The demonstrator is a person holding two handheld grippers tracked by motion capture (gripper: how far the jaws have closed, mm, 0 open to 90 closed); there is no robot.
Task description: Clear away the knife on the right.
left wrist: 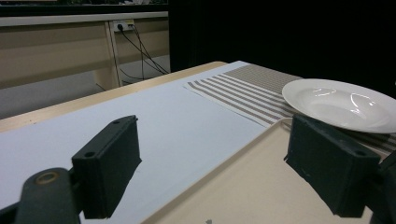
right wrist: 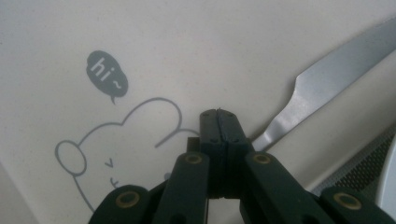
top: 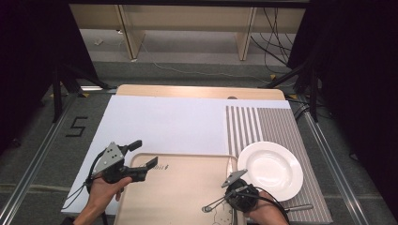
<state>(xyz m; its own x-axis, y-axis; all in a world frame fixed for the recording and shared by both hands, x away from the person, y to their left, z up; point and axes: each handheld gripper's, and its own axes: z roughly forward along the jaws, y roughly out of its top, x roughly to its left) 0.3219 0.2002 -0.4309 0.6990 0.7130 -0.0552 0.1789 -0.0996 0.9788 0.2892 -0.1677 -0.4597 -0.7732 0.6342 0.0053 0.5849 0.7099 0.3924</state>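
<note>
The surface (top: pixel 159 122) carries a beige tray (top: pixel 178 187) at its near edge, and everything else is placed from that tray. A striped mat (top: pixel 277 124) lies just beside the tray's right rim, with a white plate (top: pixel 270 168) on it.

The left claw (top: pixel 143 153) hangs over the tray's left rim, spread wide and holding nothing. The right claw (right wrist: pixel 218 126) points down at the tray's floor near its right side, beside a printed bear (right wrist: pixel 135 126). Its jaws are pressed together with no gap and nothing visible between them.

The knife (right wrist: pixel 327 74) lies flat in the tray, just beside that claw's tip. Its narrow end runs in behind the jaws; whether they touch I cannot tell.

The likely trouble is that the pressed-together jaws would only nudge the knife and send it skating across the smooth tray or against the rim. A thin flat blade lying flush also gives the pads little to pinch.

The knife is plain grey metal with a dull sheen. Its blade is broad and narrows sharply to a slim neck.
</note>
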